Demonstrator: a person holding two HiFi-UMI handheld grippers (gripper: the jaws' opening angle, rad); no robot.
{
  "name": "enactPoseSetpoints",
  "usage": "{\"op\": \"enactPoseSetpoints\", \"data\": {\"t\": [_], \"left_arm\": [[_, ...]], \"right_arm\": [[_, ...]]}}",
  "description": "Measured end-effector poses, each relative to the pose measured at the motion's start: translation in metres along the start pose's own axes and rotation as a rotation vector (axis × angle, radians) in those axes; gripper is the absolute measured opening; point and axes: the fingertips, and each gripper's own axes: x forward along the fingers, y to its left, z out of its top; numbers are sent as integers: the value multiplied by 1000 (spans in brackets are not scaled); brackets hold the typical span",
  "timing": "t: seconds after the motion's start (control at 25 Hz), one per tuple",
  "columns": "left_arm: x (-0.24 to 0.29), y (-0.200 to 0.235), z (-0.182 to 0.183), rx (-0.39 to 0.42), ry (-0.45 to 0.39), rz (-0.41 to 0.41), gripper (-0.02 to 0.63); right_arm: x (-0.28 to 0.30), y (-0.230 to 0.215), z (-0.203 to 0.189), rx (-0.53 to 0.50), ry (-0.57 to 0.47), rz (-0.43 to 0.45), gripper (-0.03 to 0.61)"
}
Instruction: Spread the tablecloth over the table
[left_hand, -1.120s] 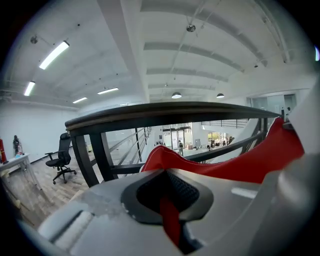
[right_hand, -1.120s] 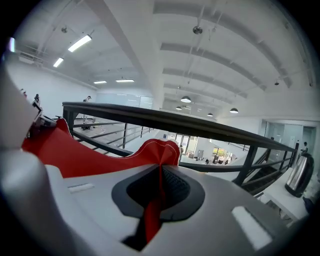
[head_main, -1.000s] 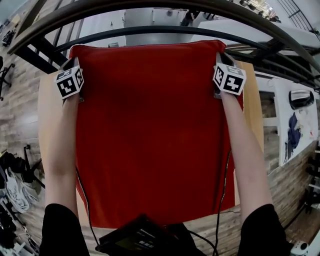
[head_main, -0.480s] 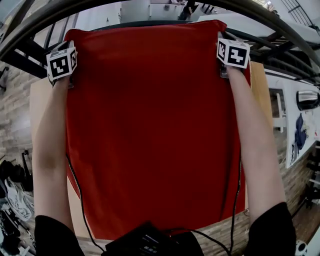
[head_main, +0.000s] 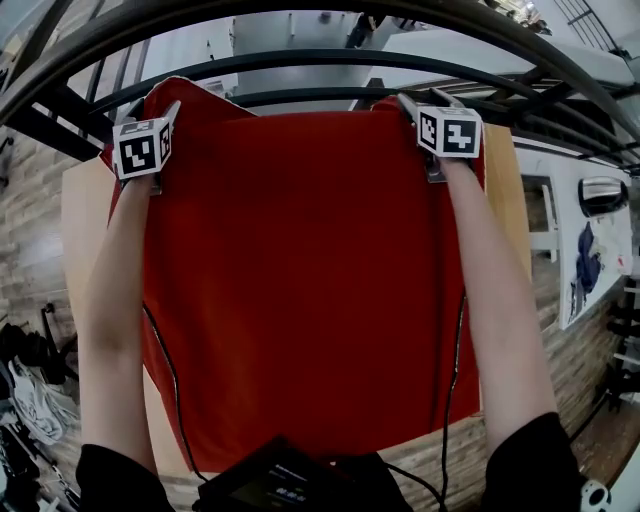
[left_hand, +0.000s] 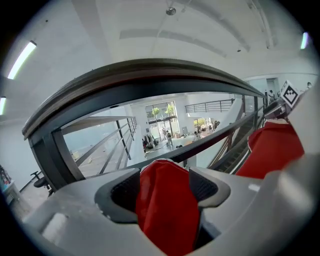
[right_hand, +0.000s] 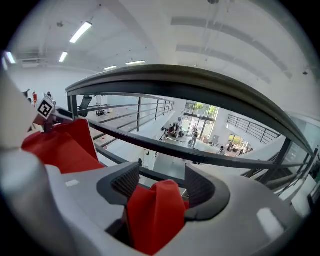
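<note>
The red tablecloth (head_main: 300, 280) covers most of the bench (head_main: 85, 230), its far corners lifted. The left tongs (left_hand: 165, 187) and right tongs (right_hand: 160, 187) have just opened, with the corners loose between their jaws. I judge the spreading nearly done.

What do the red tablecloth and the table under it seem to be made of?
Tablecloth: probably a woven fabric, matte red. It drapes over the near edge and bunches into soft folds at the far corners.
Table: looks like light wood or a wood-look laminate, pale tan and smooth. The pictures do not settle which of the two it is.
</note>
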Motion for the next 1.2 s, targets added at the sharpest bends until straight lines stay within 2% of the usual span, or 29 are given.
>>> {"op": "enactPoseSetpoints", "data": {"t": [0.12,0.2,0.4,0.48,0.52,0.6,0.72,0.76,1.0,1.2], "left_arm": [[-13,-28,6,20,-11,-43,327],[-22,-50,13,6,-29,-78,325],[-45,-129,28,23,-65,-196,309],[-55,-157,35,39,-78,-228,273],[-61,-169,38,44,-86,-239,247],[-76,-190,42,50,-101,-251,152],[-96,-226,49,52,-108,-256,23],[-101,-241,49,48,-105,-260,6],[-121,-334,50,38,-80,-289,6],[-111,-398,41,20,-25,-331,6]], "right_arm": [[-19,4,-12,8,10,24,282],[-32,6,-17,15,5,41,282],[-65,8,-35,28,-6,75,281],[-78,6,-37,37,-25,90,261],[-86,4,-39,38,-32,94,206],[-101,-4,-44,45,-44,97,71],[-123,-35,-58,83,-59,90,22],[-129,-50,-67,98,-57,81,18],[-130,-135,-115,160,-39,59,11],[-126,-155,-140,123,-8,101,11]]}}
